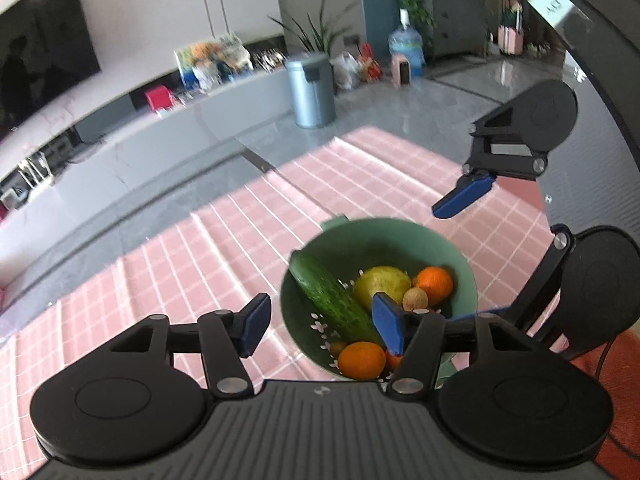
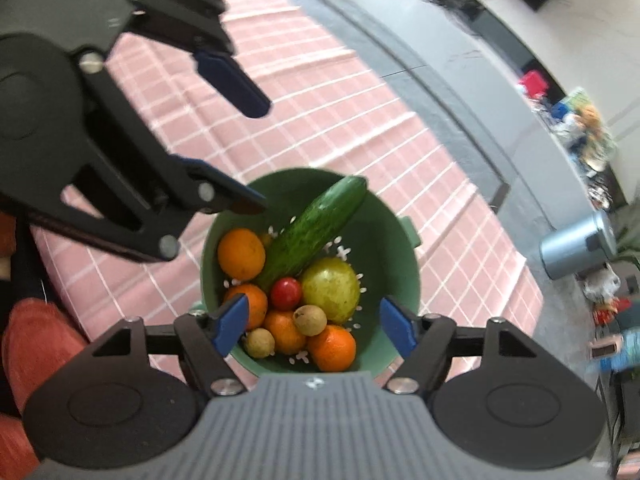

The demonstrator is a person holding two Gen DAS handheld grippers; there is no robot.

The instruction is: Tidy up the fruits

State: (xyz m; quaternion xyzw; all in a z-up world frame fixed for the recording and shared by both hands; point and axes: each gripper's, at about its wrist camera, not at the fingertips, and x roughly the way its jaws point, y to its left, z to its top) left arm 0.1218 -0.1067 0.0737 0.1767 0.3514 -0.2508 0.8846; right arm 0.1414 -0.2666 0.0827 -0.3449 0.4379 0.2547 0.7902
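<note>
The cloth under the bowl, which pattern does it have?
Pink cloth with a white grid; the left wrist view shows it best.

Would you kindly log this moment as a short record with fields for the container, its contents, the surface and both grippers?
container: green colander, upright
contents: cucumber leaning on the rim, yellow-green fruit, oranges, red tomato, small brown fruits
surface: pink checked cloth
left gripper: open, holding nothing, above the colander's near rim
right gripper: open, holding nothing, above the colander
</note>
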